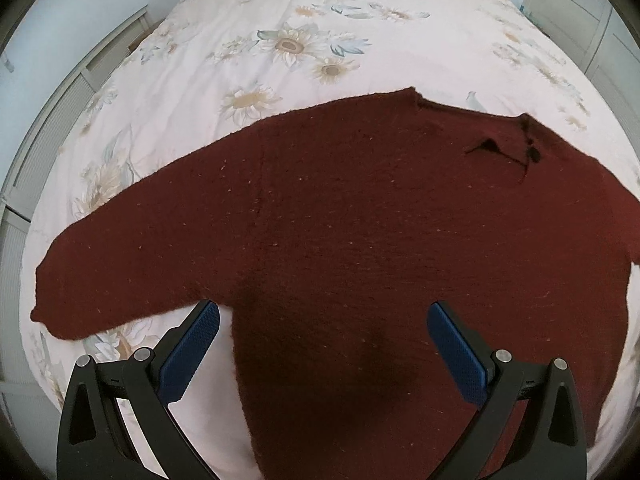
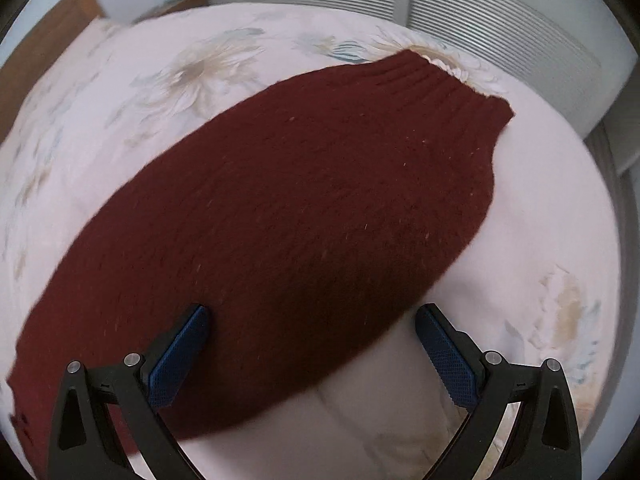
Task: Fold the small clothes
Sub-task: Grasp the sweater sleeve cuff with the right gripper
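A dark red knitted sweater (image 1: 340,224) lies flat on the bed, its left sleeve (image 1: 112,272) stretched out to the left and its collar (image 1: 500,144) at the upper right. My left gripper (image 1: 323,320) is open and empty, just above the body near the left armpit. In the right wrist view the other sleeve (image 2: 304,200) runs diagonally to its ribbed cuff (image 2: 452,80) at the upper right. My right gripper (image 2: 312,320) is open and empty, hovering over the sleeve's lower edge.
The bed has a pale floral quilt (image 1: 288,44). White louvered cabinet doors (image 2: 500,28) stand close beyond the bed edge in the right wrist view. A wooden headboard (image 2: 44,44) shows at the left there. White cabinets (image 1: 60,108) flank the bed.
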The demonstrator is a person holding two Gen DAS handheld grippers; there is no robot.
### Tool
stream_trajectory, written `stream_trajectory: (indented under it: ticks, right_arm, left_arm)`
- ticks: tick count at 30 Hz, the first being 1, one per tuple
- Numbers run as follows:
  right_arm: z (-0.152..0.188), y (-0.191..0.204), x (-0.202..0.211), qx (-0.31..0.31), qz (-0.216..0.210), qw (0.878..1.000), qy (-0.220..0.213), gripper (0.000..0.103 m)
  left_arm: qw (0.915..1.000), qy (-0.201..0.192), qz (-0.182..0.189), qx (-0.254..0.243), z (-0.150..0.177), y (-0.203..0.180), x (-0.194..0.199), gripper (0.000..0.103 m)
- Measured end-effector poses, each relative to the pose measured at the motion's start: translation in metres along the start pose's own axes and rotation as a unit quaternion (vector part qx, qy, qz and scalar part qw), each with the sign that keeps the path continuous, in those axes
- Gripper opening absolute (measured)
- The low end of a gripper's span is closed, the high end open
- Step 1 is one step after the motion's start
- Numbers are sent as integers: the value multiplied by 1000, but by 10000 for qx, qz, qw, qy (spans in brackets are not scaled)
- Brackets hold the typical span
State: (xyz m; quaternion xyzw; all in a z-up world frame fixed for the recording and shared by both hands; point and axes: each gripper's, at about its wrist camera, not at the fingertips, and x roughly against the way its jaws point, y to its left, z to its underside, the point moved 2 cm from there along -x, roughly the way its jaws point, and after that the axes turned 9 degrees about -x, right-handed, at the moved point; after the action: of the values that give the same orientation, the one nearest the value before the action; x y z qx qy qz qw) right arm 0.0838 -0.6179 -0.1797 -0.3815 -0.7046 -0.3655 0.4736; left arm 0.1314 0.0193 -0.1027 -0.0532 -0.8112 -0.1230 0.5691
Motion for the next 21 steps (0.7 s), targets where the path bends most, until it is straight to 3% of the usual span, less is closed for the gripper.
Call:
stream_trajectory:
  ticks: [2, 4, 6, 7, 11, 16, 21]
  right_arm:
    - [-4, 3, -2, 83, 58, 9999, 13, 100]
    - [-9, 10, 0, 278, 170, 9995, 3, 84]
    - [-14, 18, 8, 479, 187, 9986, -91, 27]
    - [-16, 25, 13, 624, 171, 9978, -103, 18]
    - [-9, 54, 44, 1357, 139, 9894, -489, 14]
    - [18, 103, 109, 2091, -455, 9720, -971, 14]
    - [56, 156, 165, 2637, -1230, 9504, -1096, 13]
  left_arm:
    - [10000, 27, 31, -32, 0, 0, -3, 102]
    - [10000, 45, 73, -43, 3, 1, -5, 102]
    - [9999, 49, 90, -55, 4, 0, -5, 102]
    - [9999, 42, 91, -65, 5, 1, -5, 102]
    - [9999, 85, 82, -47, 9, 4, -9, 102]
    - [9999, 55, 31, -121, 13, 4, -8, 102]
    - [9997, -103, 156, -166, 10, 2, -5, 102]
